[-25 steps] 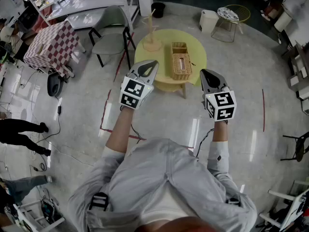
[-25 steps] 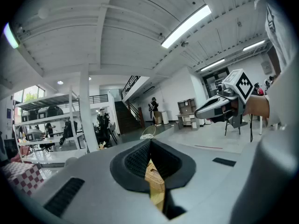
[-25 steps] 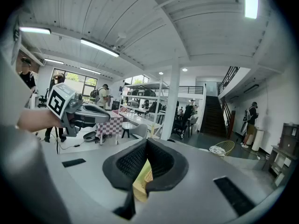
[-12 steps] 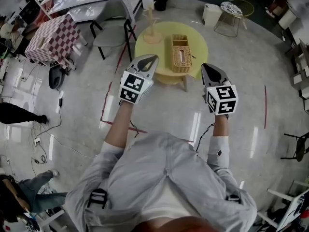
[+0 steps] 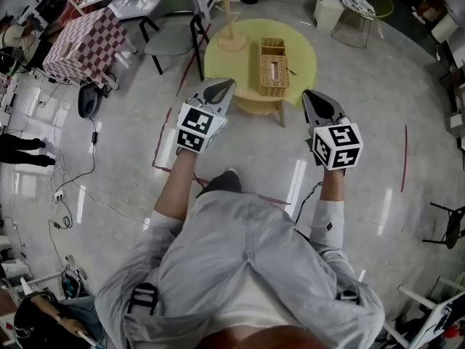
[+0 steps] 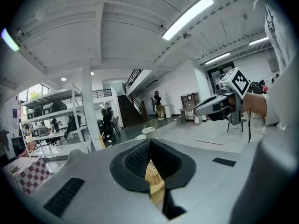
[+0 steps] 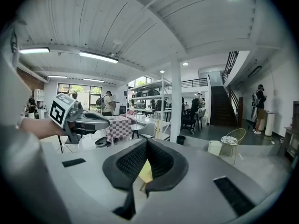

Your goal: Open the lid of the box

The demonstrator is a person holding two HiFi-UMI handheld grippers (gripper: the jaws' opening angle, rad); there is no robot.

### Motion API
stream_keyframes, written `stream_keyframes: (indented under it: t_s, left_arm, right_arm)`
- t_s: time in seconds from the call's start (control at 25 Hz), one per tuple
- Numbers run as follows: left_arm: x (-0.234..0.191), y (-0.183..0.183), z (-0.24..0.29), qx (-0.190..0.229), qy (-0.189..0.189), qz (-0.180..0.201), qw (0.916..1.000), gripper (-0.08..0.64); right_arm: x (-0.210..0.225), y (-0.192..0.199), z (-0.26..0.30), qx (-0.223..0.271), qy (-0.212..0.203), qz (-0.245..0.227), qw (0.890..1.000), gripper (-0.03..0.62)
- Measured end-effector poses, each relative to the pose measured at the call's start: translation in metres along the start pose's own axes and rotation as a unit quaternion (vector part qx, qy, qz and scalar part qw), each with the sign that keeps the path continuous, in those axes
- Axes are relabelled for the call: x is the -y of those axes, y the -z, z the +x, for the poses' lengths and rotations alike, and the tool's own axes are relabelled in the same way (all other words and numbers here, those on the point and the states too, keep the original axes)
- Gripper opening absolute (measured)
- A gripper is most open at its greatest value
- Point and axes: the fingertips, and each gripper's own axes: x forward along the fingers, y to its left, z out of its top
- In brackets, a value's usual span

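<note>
The view had slid over the last second. The round yellow tabletop (image 5: 232, 62) sat higher in the head view than before, and a dark shoe (image 5: 221, 182) had come into sight behind the two tools, between the forearms. I took that as a step toward the tabletop.

The left tool (image 5: 228, 84) was narrow, its jaws drawn together with nothing between them. Only a thin slit between the pads showed wicker and yellow beyond. Its tip lay over the tabletop's near edge in the head view, much as it had a second earlier, and I could not tell its height above that edge.

The wicker box (image 5: 274, 70) stood on the tabletop, ahead of the left tool and off to its right, and ahead of the right tool and off to its left. It was clear of both. Its lid looked still down, with the slot on top.

The right tool (image 5: 308, 95) was also pinched shut and empty, as it had been throughout that second. Its tip was just short of the tabletop's edge.

So only the approach had moved on. Neither tool had reached the box, and the lid was still to be opened.
</note>
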Motion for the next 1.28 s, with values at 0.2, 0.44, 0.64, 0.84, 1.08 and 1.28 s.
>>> stream_keyframes:
  t_s: [0.2,0.44,0.64,0.84,1.08,1.28]
  left_arm:
    - [-0.001,0.001,0.012,-0.001,-0.006,-0.007,1.0,0.028]
    - [-0.015,0.009,0.034,-0.001,-0.004,-0.012,0.9999,0.028]
    - [-0.037,0.011,0.064,0.003,0.0,-0.016,0.9999,0.028]
    - [-0.065,0.018,0.107,0.001,0.012,-0.02,0.9997,0.028]
    - [-0.107,0.009,0.157,0.002,0.032,-0.022,0.9992,0.028]
    - [-0.131,0.013,0.206,-0.003,0.052,-0.026,0.9983,0.028]
  right_arm:
    - [0.011,0.002,0.006,0.003,-0.012,0.01,1.0,0.023]
    - [0.019,0.012,0.031,-0.014,-0.035,0.01,0.999,0.023]
    - [0.035,0.011,0.061,-0.024,-0.043,0.01,0.999,0.023]
    - [0.064,0.013,0.102,-0.031,-0.03,0.013,0.999,0.023]
    - [0.094,0.002,0.151,-0.049,-0.022,0.017,0.998,0.023]
    - [0.125,0.002,0.189,-0.064,-0.005,0.021,0.998,0.023]
